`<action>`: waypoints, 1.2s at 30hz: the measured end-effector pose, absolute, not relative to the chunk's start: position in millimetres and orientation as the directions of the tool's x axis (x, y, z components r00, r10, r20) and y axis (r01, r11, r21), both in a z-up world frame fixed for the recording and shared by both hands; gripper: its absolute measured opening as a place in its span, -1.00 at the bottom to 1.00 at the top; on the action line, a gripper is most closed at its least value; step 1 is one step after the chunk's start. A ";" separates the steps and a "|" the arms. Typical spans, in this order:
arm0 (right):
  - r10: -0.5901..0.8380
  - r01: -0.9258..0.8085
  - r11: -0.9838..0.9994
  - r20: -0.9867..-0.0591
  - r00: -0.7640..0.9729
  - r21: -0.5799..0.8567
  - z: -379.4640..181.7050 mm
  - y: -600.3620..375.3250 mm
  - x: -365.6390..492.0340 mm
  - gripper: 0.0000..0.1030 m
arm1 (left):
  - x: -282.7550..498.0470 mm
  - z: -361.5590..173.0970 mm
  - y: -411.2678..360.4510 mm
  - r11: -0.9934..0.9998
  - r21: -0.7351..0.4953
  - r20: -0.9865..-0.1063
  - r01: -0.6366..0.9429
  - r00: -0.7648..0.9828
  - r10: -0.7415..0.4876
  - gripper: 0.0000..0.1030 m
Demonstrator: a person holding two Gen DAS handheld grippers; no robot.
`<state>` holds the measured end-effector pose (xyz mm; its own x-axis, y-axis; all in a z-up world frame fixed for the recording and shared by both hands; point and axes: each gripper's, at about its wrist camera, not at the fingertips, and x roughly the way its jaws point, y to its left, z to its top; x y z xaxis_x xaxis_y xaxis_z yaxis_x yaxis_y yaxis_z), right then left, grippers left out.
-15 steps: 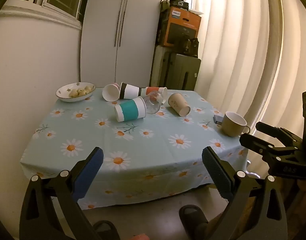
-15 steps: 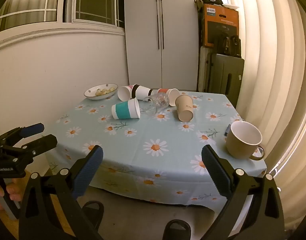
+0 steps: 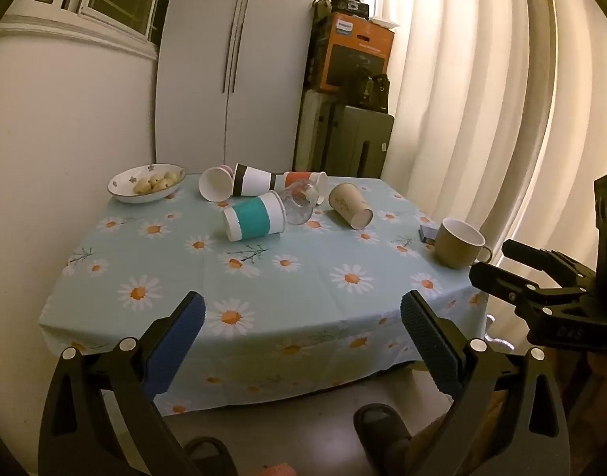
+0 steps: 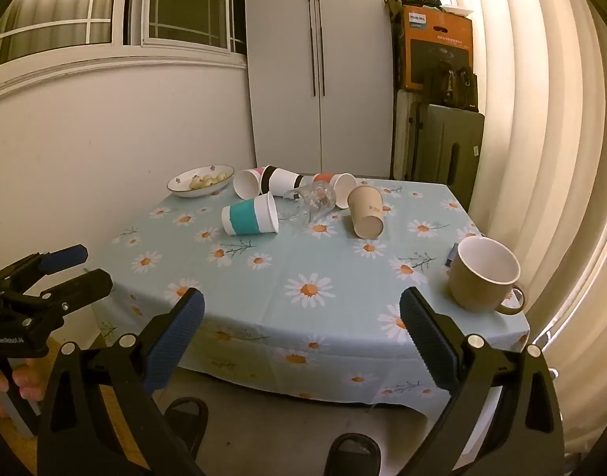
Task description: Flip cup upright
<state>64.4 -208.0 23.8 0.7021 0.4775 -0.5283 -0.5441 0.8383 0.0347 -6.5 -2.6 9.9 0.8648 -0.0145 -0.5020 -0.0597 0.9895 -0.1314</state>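
Barely anything has changed since half a second ago: both views sit a touch closer to the worktop [image 3: 105, 285], no contact. Left gripper [image 3: 301, 327] gapes wide, holding nothing. Teal-banded paper cup [image 3: 253, 220] lies on its side mid-worktop among other tipped cups, tan mug [image 4: 483, 277] upright. Right gripper [image 4: 301, 327] is equally wide and empty. Flip not started, I'd say.

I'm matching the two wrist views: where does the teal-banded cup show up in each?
Left wrist: the teal cup lies on its side just left of centre, mid-table, mouth pointing right.
Right wrist: the teal cup lies left of centre, toward the far side of the table.
Shared landmark: the glass lying at its mouth end in both.
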 end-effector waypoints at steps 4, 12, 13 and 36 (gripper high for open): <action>0.478 -0.544 0.838 -0.527 0.703 0.034 24.1 -207.6 64.4 0.90 | -8.1 9.6 -4.5 0.989 -0.135 -0.502 -0.054 0.864 -0.021 0.87; 0.486 -0.546 0.836 -0.540 0.687 0.058 24.4 -207.7 67.4 0.90 | -2.8 4.6 -6.7 0.988 -0.145 -0.507 -0.044 0.861 -0.036 0.87; 0.489 -0.547 0.835 -0.546 0.681 0.065 24.1 -207.6 69.3 0.90 | -2.7 4.7 -6.7 0.988 -0.147 -0.506 -0.041 0.862 -0.039 0.87; 0.723 -0.449 0.681 -0.628 0.288 0.578 26.2 -162.4 223.6 0.90 | 160.8 7.4 57.2 0.967 -0.008 -0.761 0.253 0.625 -0.170 0.87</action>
